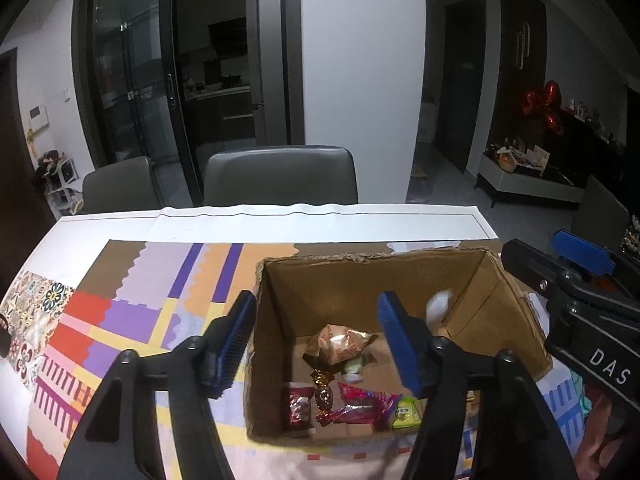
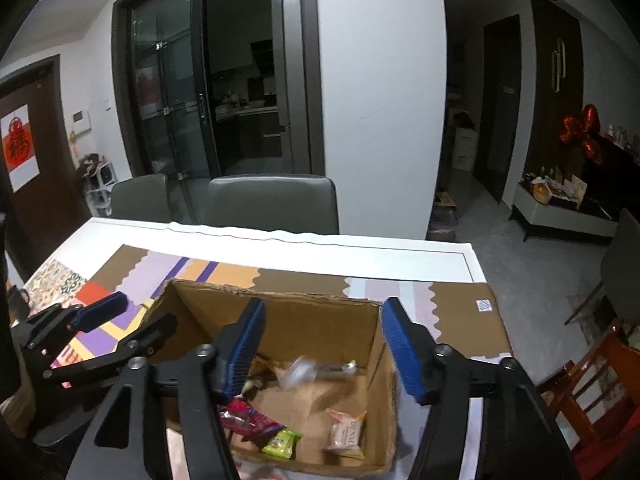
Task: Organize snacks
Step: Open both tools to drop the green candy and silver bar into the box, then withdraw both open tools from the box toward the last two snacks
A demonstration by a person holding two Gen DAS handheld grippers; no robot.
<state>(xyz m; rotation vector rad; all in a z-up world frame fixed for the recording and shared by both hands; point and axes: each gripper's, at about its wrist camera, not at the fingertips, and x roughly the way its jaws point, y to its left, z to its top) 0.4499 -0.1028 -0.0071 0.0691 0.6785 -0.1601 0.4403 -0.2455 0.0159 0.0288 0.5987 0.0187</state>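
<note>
My left gripper hangs over the near-left corner of the cardboard box, pads spread apart with nothing pressed between them. Its left finger sits outside the box wall, above the patterned tablecloth; its right finger is over the box interior.

Below and between those fingers, on the box floor: a gold-wrapped snack, a small pale candy just beside it, a dark red packet against the near-left wall, a brown-and-gold twist candy, a pink wrapper, and a green packet partly behind the right finger. A white blurred piece shows to the right of that finger, against the box wall; I cannot tell whether it is falling or resting.

Further right, my right gripper is also spread wide, holding nothing, over the right half of the box. Ahead of it, between the pads, a clear wrapper is smeared by motion, possibly mid-air. Below the left pad lie the pink wrapper and green packet; a pale pink packet lies lower, nearer the right pad.

Beyond the table stand two grey chairs.
</note>
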